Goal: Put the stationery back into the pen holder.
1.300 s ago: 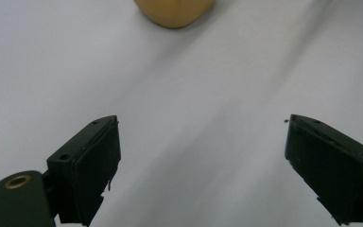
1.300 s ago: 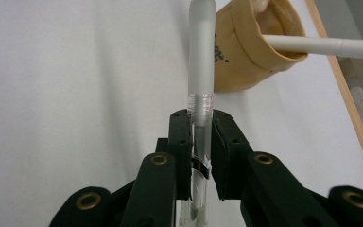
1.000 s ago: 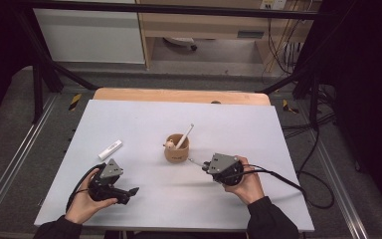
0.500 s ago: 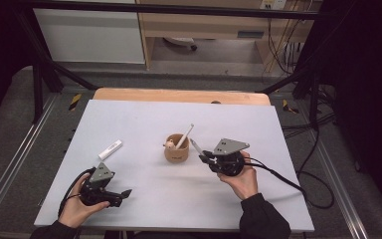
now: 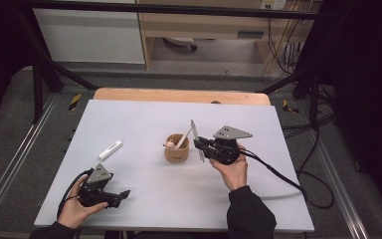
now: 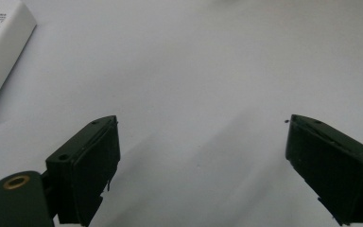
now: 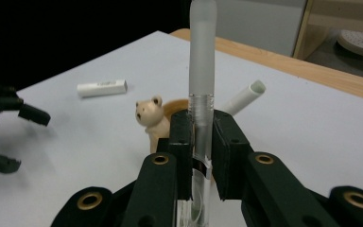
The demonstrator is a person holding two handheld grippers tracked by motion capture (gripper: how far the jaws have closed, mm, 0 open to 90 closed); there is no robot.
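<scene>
My right gripper (image 5: 200,145) is shut on a clear frosted pen (image 5: 194,132), which stands nearly upright just right of a small wooden cup (image 5: 176,154). In the right gripper view the pen (image 7: 202,56) rises between the pads (image 7: 225,142), with the cup (image 7: 176,107) behind it. The cup holds a white pen (image 7: 245,96) and has a little bear figure (image 7: 149,116) on its rim. My left gripper (image 5: 121,196) rests open near the front left of the table, jaws wide apart over bare tabletop (image 6: 203,156).
A short white tube (image 5: 110,149) lies on the grey-white table (image 5: 144,114) left of the cup, also at the top left of the left gripper view (image 6: 0,42). A wooden strip (image 5: 179,95) runs along the far edge. The right gripper's cable (image 5: 278,174) trails right.
The right hand has risen and moved left toward the cup, bringing the pen more upright beside it. The left hand has hardly moved.
</scene>
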